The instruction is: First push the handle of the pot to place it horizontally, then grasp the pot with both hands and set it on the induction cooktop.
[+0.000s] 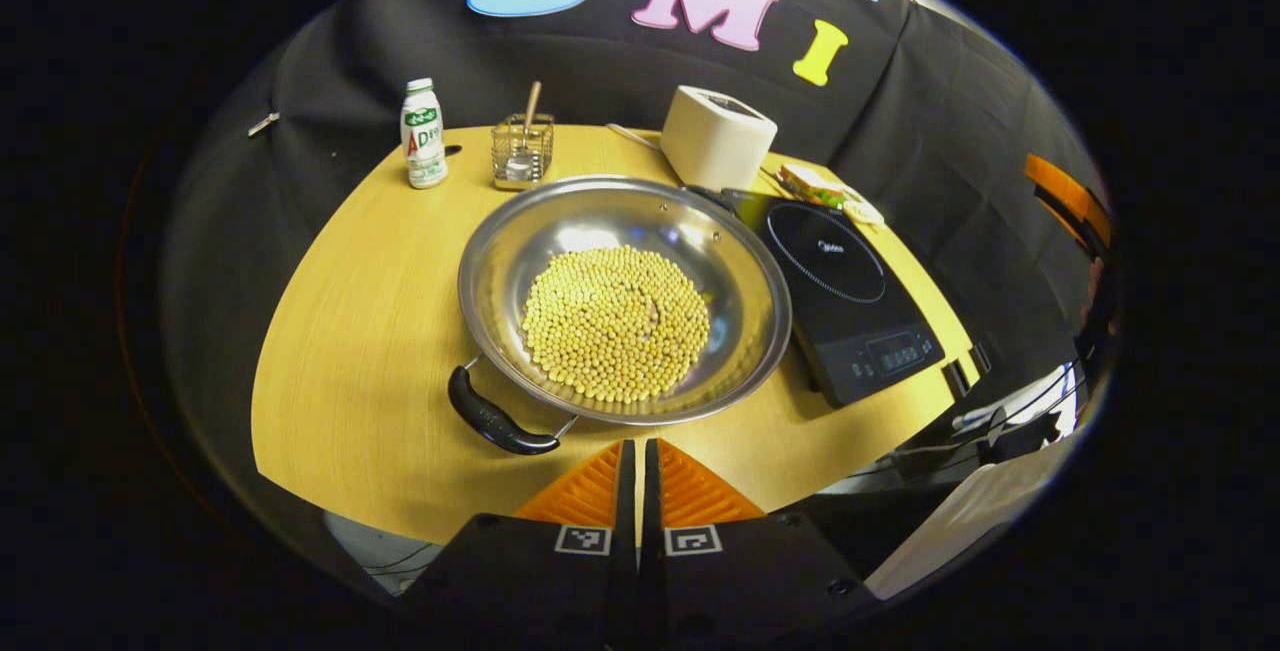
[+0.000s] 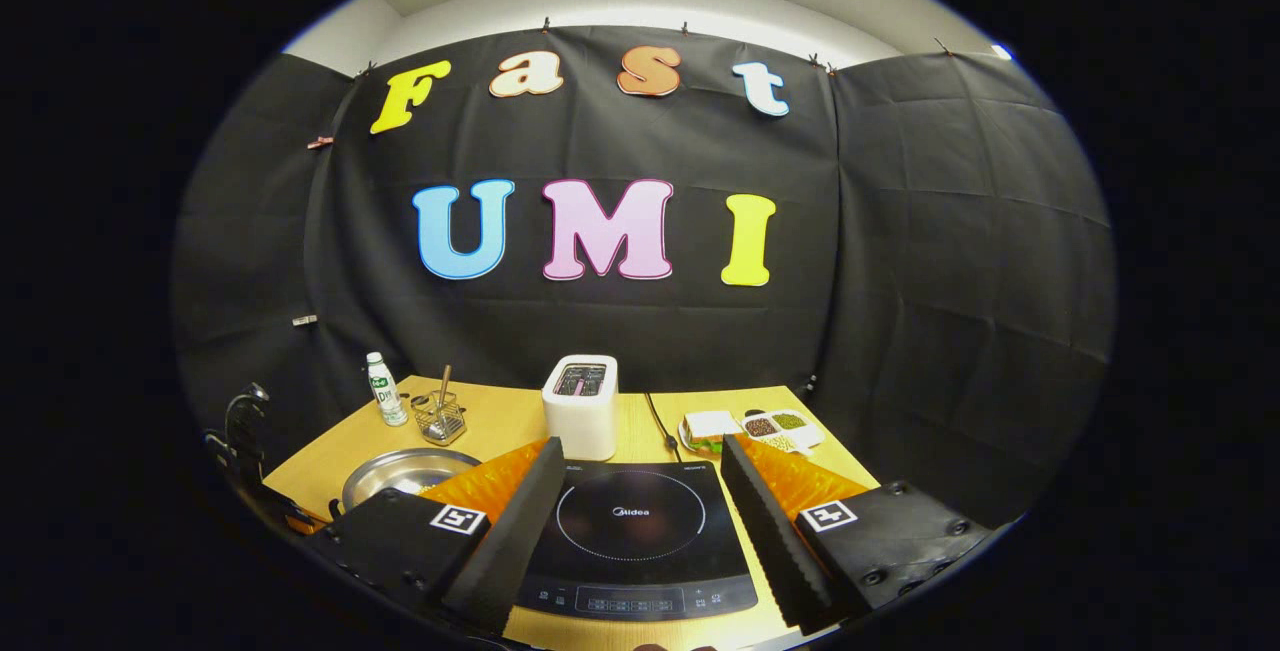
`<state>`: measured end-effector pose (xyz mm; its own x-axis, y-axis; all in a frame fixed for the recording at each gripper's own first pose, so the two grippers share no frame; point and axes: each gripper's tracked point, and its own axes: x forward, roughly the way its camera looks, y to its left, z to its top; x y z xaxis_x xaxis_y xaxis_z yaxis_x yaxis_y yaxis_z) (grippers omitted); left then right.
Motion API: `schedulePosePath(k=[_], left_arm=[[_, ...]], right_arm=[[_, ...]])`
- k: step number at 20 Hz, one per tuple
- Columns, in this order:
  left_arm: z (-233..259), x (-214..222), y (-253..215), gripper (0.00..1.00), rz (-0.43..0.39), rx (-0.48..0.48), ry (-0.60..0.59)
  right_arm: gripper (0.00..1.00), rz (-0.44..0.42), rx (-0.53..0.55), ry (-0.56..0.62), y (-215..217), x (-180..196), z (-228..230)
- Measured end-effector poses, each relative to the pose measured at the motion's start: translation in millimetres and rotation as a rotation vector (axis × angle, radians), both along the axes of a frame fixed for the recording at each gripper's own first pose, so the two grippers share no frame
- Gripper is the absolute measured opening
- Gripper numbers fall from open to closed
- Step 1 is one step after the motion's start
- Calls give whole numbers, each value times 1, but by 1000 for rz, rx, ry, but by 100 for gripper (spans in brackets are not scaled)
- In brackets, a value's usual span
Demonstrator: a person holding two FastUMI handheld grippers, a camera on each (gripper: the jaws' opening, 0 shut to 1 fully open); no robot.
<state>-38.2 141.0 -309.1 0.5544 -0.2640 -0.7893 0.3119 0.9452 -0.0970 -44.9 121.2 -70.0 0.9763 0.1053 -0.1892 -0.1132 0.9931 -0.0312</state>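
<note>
Steel and beans made up the load: the pot (image 1: pixel 625 296) was a wide, shallow metal pan with a heap of small yellow beans (image 1: pixel 614 323) in its middle, and it sat on the table (image 1: pixel 360 331) just ahead of the left gripper (image 1: pixel 637 491), whose jaws were drawn almost together with only a thin slit between them and nothing in it. I judged the pan stiff and fairly heavy with its fill, its polished rim slick, and the loose beans apt to roll if it tipped, so it would want lifting level. The near handle (image 1: pixel 495 418), a dark curved grip on wire legs, lay ahead and a little to the left of those jaws, skewed along the rim; it looked the natural place to push and then to hold. A second handle (image 1: pixel 706 194) showed at the far rim, toward the induction cooktop (image 1: pixel 850 306), which stood close beside the pot, ahead and to the right. The right gripper (image 2: pixel 637 506) hung above the cooktop with its jaws spread wide and empty, the glass plate between them.
</note>
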Motion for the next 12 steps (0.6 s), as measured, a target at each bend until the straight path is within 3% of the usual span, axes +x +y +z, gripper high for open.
schedulePosePath(k=[6,12], left_arm=[[-25,6,12,5,-75,121,74],[-31,16,14,5,-95,153,86]], right_arm=[[98,-21,-19,29,-5,0,-14],[98,-36,-24,22,-9,-1,-17]])
